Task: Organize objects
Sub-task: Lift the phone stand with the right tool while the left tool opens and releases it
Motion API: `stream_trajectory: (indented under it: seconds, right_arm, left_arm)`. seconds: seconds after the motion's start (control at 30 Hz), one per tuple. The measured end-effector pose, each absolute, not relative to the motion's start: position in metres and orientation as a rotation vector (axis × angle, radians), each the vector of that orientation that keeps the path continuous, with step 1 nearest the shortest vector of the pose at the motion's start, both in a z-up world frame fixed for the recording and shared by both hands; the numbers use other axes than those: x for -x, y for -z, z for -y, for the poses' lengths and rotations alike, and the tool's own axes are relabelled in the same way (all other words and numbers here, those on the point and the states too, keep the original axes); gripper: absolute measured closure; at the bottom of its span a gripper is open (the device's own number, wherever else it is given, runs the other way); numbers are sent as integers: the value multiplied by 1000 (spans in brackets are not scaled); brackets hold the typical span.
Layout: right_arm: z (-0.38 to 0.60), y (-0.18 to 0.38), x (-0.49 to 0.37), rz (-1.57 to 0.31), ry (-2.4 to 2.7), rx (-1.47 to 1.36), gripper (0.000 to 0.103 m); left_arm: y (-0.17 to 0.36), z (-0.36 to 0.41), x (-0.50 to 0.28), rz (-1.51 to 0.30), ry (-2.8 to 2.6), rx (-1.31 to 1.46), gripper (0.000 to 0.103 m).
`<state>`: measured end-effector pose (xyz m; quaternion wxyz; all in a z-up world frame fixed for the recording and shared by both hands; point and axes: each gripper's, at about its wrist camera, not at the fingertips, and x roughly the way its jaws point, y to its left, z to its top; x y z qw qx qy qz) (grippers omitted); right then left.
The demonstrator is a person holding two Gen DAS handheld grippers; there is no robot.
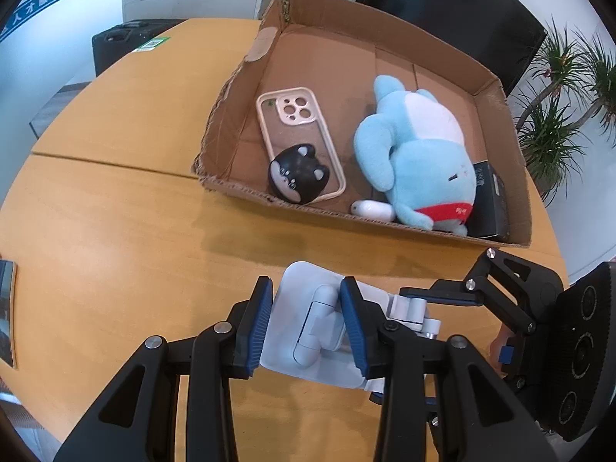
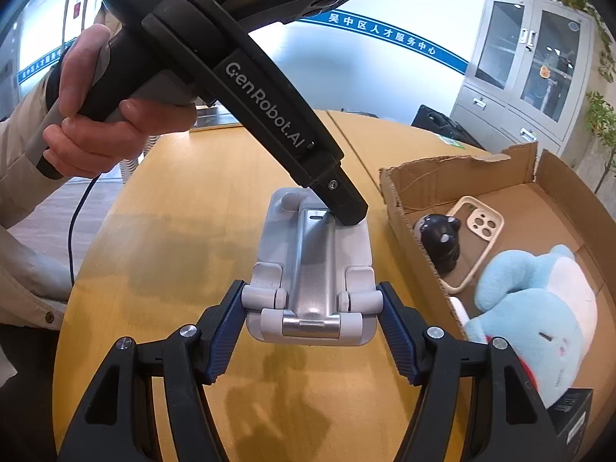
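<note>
Over yellow table (image 2: 161, 231), both jaws clamp flat-folded phone stand (image 2: 312, 269), hinge toward right gripper (image 2: 312, 331).

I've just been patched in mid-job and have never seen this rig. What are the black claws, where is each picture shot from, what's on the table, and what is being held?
There is no robot: a person holds a handheld two-finger gripper in each hand, each with a fisheye camera looking along its fingers. One picture looks out from the left gripper, the other from the right gripper.

Both are shut on one white folding phone stand above the wooden table: the left grips its middle, the right its hinged end.

On the table sits an open cardboard box. It holds a phone case, a small black cat figure, a blue plush toy, a small white item I cannot identify and a black box.
</note>
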<state>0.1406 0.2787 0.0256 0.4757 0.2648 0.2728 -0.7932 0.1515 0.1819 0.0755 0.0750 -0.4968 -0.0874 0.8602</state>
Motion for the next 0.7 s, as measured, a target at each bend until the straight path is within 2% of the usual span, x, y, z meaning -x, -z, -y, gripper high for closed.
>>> stream_trajectory:
  seconds: [0.7]
  right_arm:
    - [-306,-48,-135,-615,2028,-613,37]
  left_arm:
    - [-100,-210,-131,163,-2585,1437,68]
